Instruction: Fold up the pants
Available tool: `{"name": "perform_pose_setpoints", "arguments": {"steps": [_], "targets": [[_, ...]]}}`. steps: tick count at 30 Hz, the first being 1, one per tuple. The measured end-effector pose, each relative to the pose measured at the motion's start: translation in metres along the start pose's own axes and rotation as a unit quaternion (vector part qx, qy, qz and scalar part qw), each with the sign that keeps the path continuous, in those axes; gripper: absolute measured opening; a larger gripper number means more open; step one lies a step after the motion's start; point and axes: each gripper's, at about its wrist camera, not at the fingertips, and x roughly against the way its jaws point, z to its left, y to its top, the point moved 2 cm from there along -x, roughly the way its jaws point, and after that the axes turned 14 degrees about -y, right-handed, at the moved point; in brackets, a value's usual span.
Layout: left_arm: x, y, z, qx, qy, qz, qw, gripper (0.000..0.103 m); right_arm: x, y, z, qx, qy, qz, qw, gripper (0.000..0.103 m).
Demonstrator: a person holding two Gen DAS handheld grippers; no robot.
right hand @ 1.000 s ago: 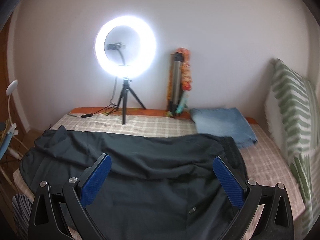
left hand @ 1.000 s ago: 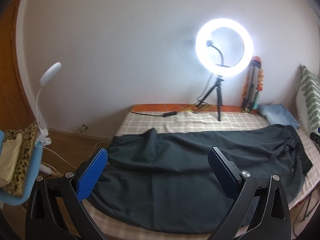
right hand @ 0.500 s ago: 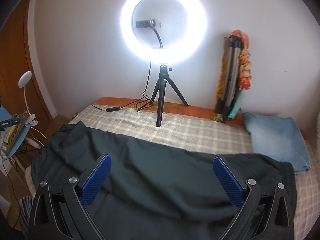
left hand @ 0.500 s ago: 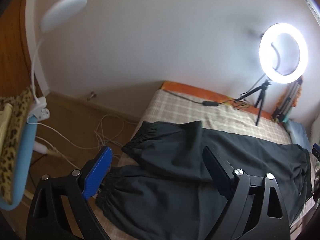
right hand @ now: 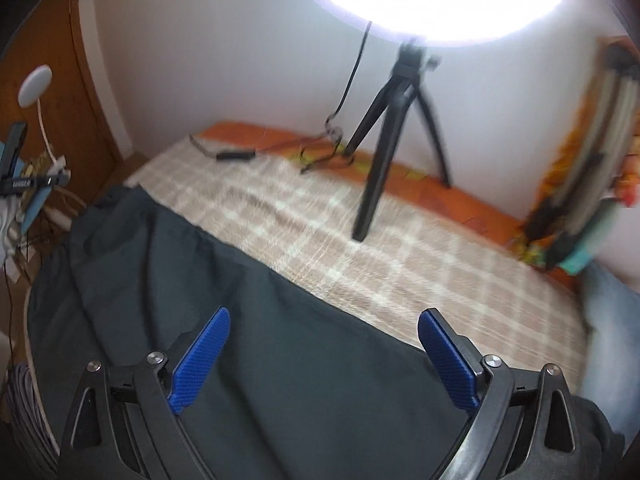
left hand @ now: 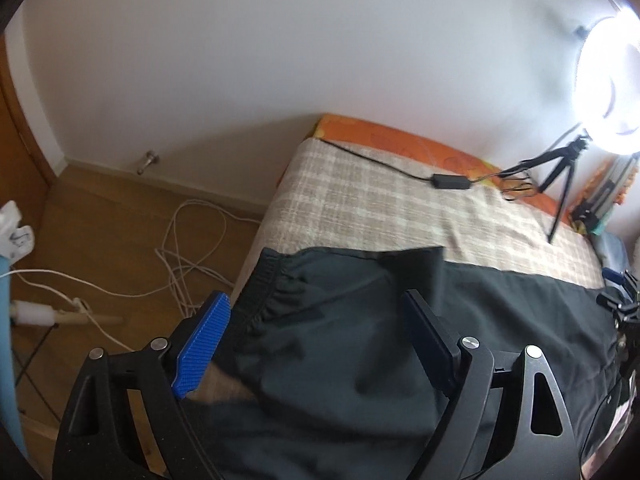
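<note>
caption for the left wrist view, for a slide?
Open left gripper poised over the elastic-cuffed leg end of dark pants on a plaid-covered bed, ring light at far right.

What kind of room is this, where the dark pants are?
Most likely a bedroom at home. The dark pants lie spread on a bed with a checked cover, pushed against a white wall. A glowing ring light on a small tripod stands on the bed, and a wooden floor lies beside it.

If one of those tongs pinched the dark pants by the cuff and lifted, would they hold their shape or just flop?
Probably flop: the pants lie in soft wrinkles on the bed. The gathered elastic cuff looks thicker, so likely an easier pinch. The fabric looks thin, so probably light. Both left tongs and right tongs are open.
</note>
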Motion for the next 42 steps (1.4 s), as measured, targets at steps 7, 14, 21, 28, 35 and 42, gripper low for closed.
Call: {"name": "perform_pose_setpoints", "arguments": {"steps": [7, 14, 21, 28, 35, 42], "targets": [[-0.049, 0.017, 0.026, 0.018, 0.01, 0.038, 0.999, 0.086, -0.048, 0.003, 0.005, 0.028, 0.008, 0.047, 0.998, 0.096], [-0.084, 0.015, 0.048, 0.038, 0.035, 0.069, 0.9962, 0.084, -0.075, 0.0, 0.015, 0.067, 0.008, 0.084, 0.994, 0.099], [-0.086, 0.015, 0.043, 0.028, 0.023, 0.056, 0.9978, 0.038, -0.08, -0.001, 0.017, 0.059, 0.02, 0.085, 0.994, 0.098], [-0.069, 0.017, 0.033, -0.011, 0.033, 0.038, 0.9987, 0.025, -0.06, -0.002, 0.038, 0.084, 0.027, 0.069, 0.994, 0.016], [-0.023, 0.024, 0.037, 0.004, 0.021, -0.019, 0.9996, 0.024, -0.022, 0.002, 0.041, 0.089, 0.003, 0.035, 0.995, 0.0], [0.027, 0.018, 0.037, -0.003, 0.005, -0.057, 0.9983, 0.023, 0.052, -0.001, 0.035, 0.054, 0.0, -0.03, 0.998, 0.0]]}}
